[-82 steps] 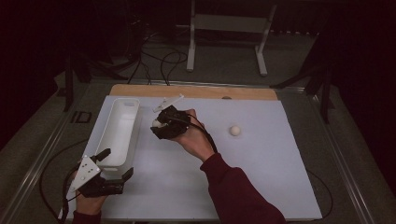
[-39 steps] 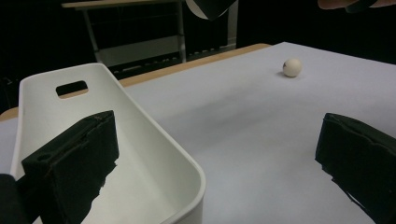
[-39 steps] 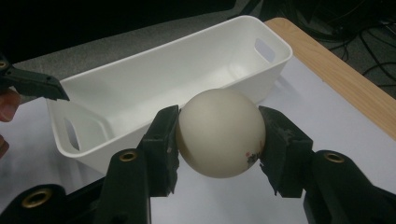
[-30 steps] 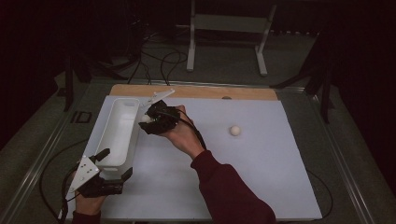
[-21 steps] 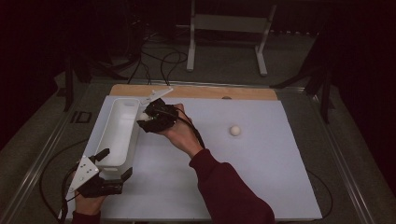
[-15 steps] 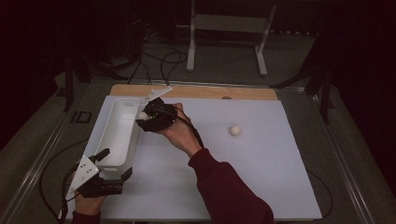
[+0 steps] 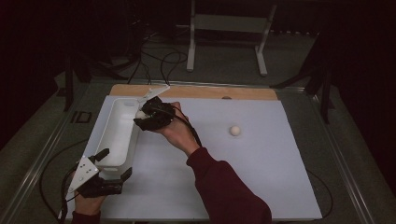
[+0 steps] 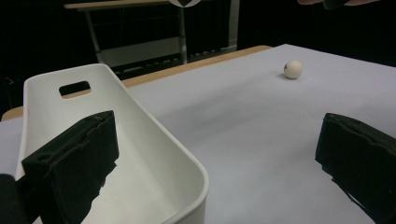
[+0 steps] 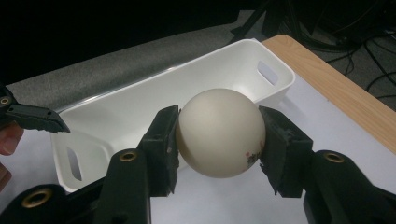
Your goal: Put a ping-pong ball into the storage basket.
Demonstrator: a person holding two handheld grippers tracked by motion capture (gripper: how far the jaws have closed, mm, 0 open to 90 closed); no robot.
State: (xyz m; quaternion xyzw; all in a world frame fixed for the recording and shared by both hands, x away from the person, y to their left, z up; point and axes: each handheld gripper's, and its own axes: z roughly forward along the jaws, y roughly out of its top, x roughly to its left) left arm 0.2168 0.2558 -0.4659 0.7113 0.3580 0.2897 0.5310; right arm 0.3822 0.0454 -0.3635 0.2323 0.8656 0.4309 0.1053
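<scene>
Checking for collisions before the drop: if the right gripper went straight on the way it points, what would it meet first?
Probably the white bin. The right gripper, shut on the ball, points at the bin's near wall and hollow. Depth is hard to judge, so it might pass just over the rim.

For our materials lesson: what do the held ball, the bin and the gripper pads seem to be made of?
Ball: probably hard plastic or resin, smooth cream with a soft sheen.
Bin: likely moulded plastic, white, semi-gloss, with rounded rim and cut-out handles.
Pads of the right gripper: apparently matte black foam or rubber with rough edges.
</scene>
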